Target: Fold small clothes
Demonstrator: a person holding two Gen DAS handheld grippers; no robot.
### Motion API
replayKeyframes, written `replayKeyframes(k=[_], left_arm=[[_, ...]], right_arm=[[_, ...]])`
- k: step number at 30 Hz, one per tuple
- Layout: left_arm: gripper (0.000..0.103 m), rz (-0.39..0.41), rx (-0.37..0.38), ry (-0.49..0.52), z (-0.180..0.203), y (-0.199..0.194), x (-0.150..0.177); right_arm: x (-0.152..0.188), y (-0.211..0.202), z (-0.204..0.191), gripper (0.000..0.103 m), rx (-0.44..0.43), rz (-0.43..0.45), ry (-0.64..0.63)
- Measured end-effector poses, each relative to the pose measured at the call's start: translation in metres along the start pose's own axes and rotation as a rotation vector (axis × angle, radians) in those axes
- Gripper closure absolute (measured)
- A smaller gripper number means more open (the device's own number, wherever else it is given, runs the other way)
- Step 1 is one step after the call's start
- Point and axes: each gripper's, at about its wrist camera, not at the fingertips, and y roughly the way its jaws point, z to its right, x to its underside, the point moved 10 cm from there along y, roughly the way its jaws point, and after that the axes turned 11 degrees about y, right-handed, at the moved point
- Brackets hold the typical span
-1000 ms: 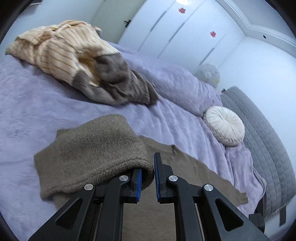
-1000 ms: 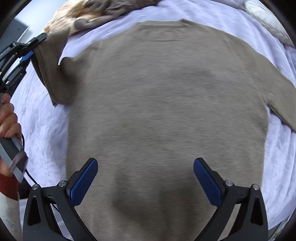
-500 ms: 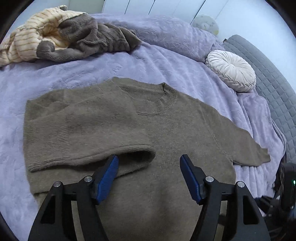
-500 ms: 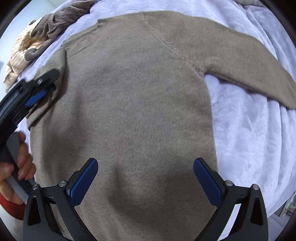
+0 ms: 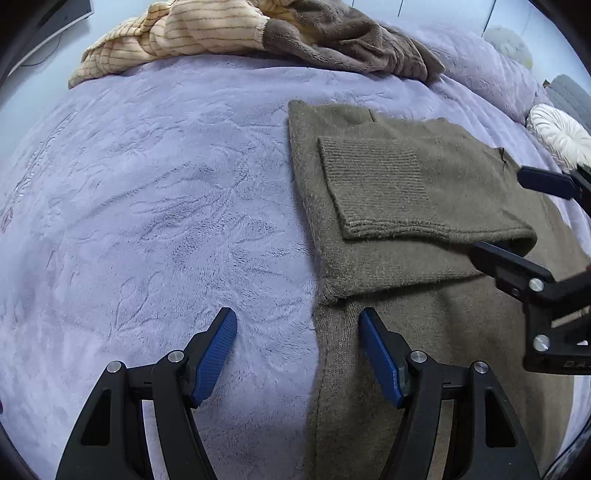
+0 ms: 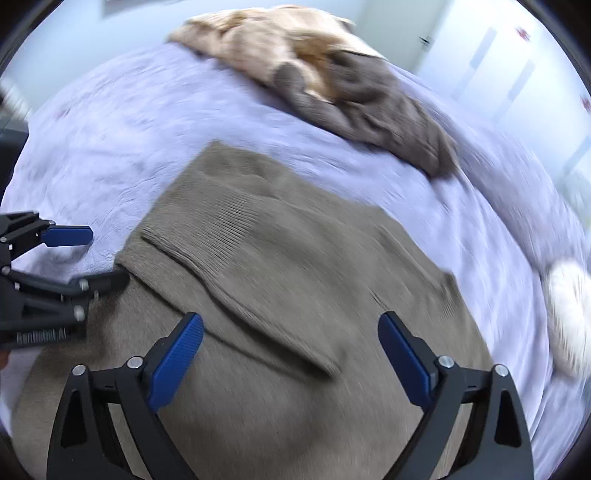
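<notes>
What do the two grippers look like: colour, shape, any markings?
Both the left gripper and the right gripper have black angular frames with silver rivets and ribbed blue pads on the fingers. Pale lettering marks each body; it is too small to read.

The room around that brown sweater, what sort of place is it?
Most likely a bedroom: the sweater lies on a bed's lilac blanket, with a round cushion and more clothes heaped behind.

A bed (image 5: pixel 155 206) under a lilac plush cover carries everything. An olive-brown sweater (image 5: pixel 406 229) lies flat on it, one sleeve folded across its body, just ahead of the left gripper (image 5: pixel 299 354). Farther beyond, a crumpled cream-striped and brown garment (image 5: pixel 258 33) lies heaped; a round white cushion (image 5: pixel 557 136) sits far right.
</notes>
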Motion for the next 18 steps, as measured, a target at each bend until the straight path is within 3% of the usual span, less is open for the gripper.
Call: replayKeyframes(k=[4, 6, 8, 12, 14, 16, 18], left_arm=[[0.033, 0.025, -0.036, -0.043, -0.001, 0.006, -0.008], [0.033, 0.032, -0.043, -0.085, -0.002, 0.009, -0.015], [0.033, 0.04, -0.053, -0.108, -0.004, 0.008, -0.019], [0.033, 0.053, -0.104, -0.133, -0.008, 0.009, -0.023], [0.033, 0.059, -0.124, -0.17, -0.012, 0.01, -0.023], [0.033, 0.062, -0.113, -0.216, -0.015, 0.01, -0.021], [0.033, 0.059, -0.112, -0.23, -0.015, 0.011, -0.019]], right_arm=[[-0.001, 0.026, -0.017, 0.011, 0.014, -0.017, -0.063], [0.001, 0.039, -0.012, 0.032, 0.04, -0.046, -0.038], [0.004, 0.04, 0.001, 0.081, -0.026, -0.085, 0.092], [0.001, 0.011, 0.054, 0.087, -0.026, -0.008, 0.374], [0.012, -0.004, 0.094, 0.088, -0.03, 0.034, 0.588], [0.04, -0.012, 0.138, 0.088, -0.032, 0.037, 0.819], [0.089, -0.008, 0.184, 0.087, -0.058, -0.005, 1.105]])
